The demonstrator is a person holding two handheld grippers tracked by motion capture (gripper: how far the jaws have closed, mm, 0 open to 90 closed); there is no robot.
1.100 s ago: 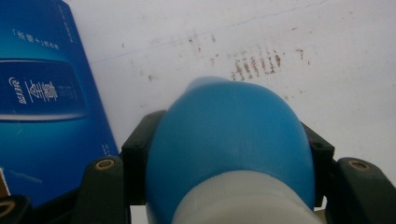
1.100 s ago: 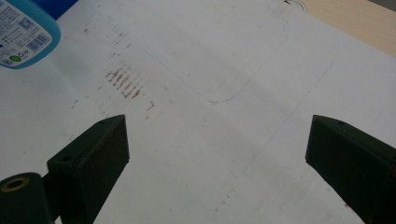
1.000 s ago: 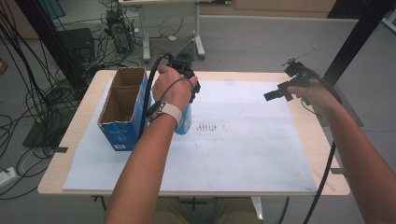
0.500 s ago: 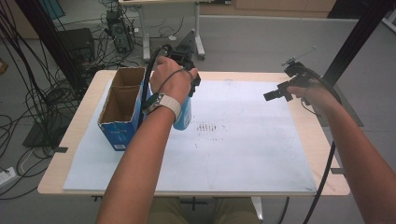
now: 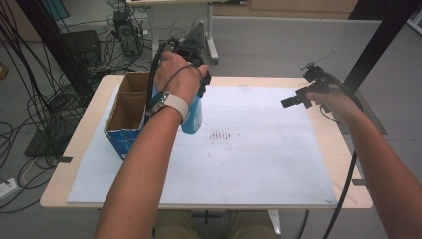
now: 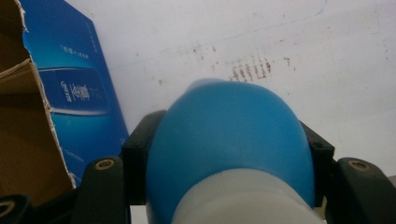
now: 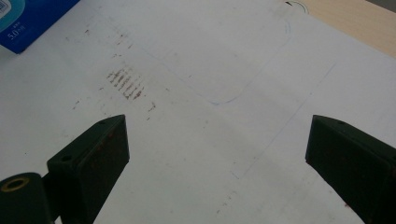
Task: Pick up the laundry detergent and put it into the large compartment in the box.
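Lifted since the earlier frame, one blue bottle (image 5: 193, 119) hangs in the left gripper (image 5: 195, 82) beside one open blue carton (image 5: 125, 122) in the high view; the right gripper (image 5: 293, 101) hovers apart. Left gripper view: both jaws clamp the bottle (image 6: 231, 140). Right gripper view: two jaws spread wide over the white sheet (image 7: 224, 60).

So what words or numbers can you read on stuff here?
"5.0": on the white label of the blue box, right gripper view; the tiny characters after it are too small.
White print on the blue box's side, left gripper view: too blurred to read.
Blue bottle: no writing visible.
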